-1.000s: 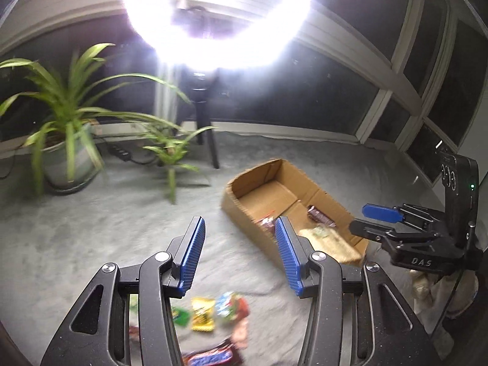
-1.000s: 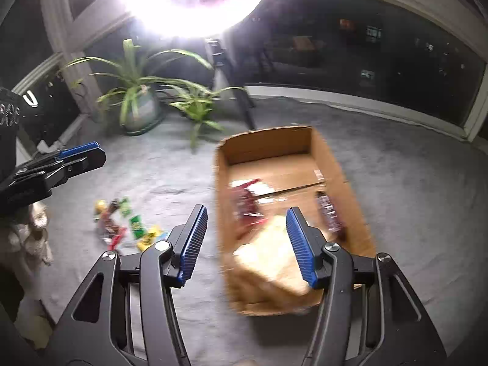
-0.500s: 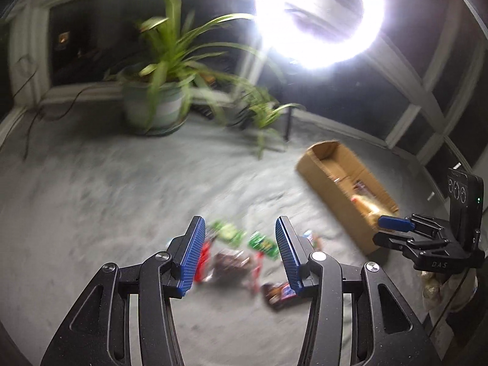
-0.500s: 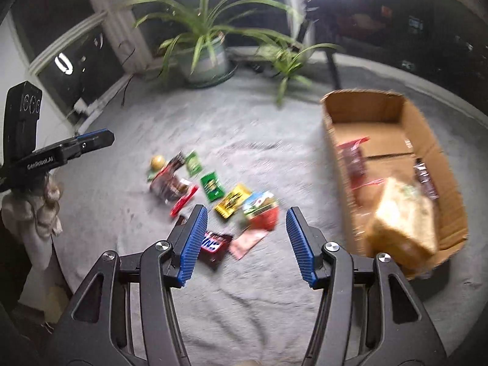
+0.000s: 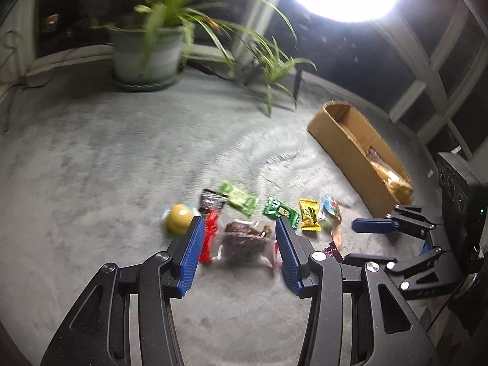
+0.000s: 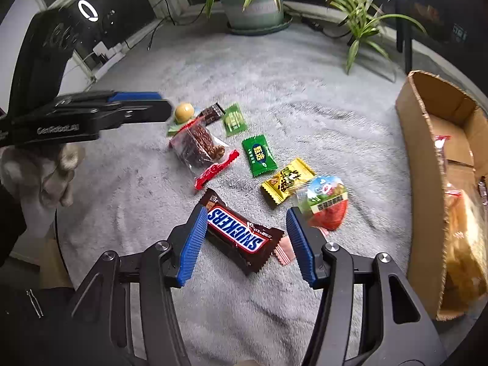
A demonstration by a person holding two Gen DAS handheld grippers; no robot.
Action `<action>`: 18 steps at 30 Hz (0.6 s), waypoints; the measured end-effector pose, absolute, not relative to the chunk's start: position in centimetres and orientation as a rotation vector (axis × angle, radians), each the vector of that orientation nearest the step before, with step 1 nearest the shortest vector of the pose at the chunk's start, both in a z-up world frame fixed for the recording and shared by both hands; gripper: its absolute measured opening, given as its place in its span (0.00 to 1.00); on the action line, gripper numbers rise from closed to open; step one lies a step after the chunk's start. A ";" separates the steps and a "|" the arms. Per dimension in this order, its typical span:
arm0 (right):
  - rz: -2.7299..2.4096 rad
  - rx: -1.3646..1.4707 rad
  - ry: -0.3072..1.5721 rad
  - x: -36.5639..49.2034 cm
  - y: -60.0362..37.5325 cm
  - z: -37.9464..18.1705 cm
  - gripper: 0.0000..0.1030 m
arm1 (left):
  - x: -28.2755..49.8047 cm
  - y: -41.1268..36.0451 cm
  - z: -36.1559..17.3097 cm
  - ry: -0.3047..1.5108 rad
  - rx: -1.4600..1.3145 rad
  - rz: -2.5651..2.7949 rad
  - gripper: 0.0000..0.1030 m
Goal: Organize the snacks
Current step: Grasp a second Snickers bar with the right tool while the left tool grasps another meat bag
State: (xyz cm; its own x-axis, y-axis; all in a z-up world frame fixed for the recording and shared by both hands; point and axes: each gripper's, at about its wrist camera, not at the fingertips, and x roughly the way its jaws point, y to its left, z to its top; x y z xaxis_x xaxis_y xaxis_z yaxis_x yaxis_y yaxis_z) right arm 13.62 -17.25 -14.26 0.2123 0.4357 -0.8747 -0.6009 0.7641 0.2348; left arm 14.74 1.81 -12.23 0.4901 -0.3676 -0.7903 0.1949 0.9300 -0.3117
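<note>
The right gripper [image 6: 242, 242] has its jaws open and empty, and the brown Snickers bar in its shiny wrapper [image 6: 236, 233] lies on the grey carpet [image 6: 305, 91] between the blue pads, not yet touched. The left gripper [image 5: 238, 251] is open too, above the clear bag of dark brown snack pieces [image 5: 244, 239]; nothing is held there.

A second ago both grippers looked at the brown cardboard box [image 6: 427, 164]. Now they have swung away from it and come lower, over the loose snacks. So, in my judgement, a new pick is starting.

All the loose snacks lie left of the box: the yellow round candy [image 6: 184, 111], the green packets, the yellow packet [image 6: 286, 183]. The box already holds a few items, so much is left.
</note>
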 end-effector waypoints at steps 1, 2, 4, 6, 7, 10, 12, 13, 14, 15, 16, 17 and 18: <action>0.732 -0.170 1.161 13.8 -17.1 -14.6 0.55 | 15.3 1.5 -12.5 1.016 -0.175 -0.347 0.45; 0.739 -0.170 1.172 14.0 -17.0 -14.9 0.55 | 15.9 1.2 -12.9 1.029 -0.163 -0.359 0.45; 0.749 -0.170 1.186 14.2 -16.8 -15.3 0.55 | 16.8 0.9 -13.4 1.066 -0.163 -0.400 0.45; 0.762 -0.158 1.196 14.3 -16.7 -15.7 0.55 | 17.7 0.9 -14.1 1.097 -0.188 -0.419 0.45; 0.768 -0.149 1.202 14.5 -16.6 -15.9 0.55 | 18.2 0.9 -14.5 1.111 -0.199 -0.428 0.45; 0.787 -0.139 1.219 14.7 -16.3 -16.4 0.55 | 19.2 0.9 -15.3 1.150 -0.220 -0.447 0.45; 0.801 -0.138 1.230 14.7 -15.9 -16.7 0.55 | 19.4 1.0 -15.7 1.171 -0.222 -0.452 0.45; 0.810 -0.136 1.239 14.8 -15.7 -16.9 0.55 | 19.4 1.1 -15.9 1.181 -0.221 -0.456 0.45; 0.812 -0.139 1.242 14.7 -15.5 -17.1 0.55 | 19.4 1.1 -16.0 1.191 -0.219 -0.459 0.45; 0.813 -0.141 1.246 14.7 -15.4 -17.2 0.55 | 19.4 1.2 -16.2 1.197 -0.214 -0.455 0.45; 0.816 -0.140 1.253 14.7 -15.4 -17.3 0.55 | 19.3 1.4 -16.3 1.201 -0.217 -0.454 0.45; 0.823 -0.135 1.262 14.7 -15.4 -17.4 0.55 | 19.2 1.7 -16.4 1.205 -0.230 -0.456 0.45; 0.829 -0.132 1.268 14.7 -15.4 -17.4 0.55 | 19.2 1.9 -16.4 1.208 -0.242 -0.457 0.45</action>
State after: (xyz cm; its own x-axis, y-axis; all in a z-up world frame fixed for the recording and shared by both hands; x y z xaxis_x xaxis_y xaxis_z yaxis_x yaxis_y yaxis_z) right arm 14.71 -15.40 -17.41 0.0571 0.4759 -0.8777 -0.6132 0.7105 0.3454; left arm 19.18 1.90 -16.44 0.2790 -0.4630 -0.8413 0.2104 0.8843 -0.4169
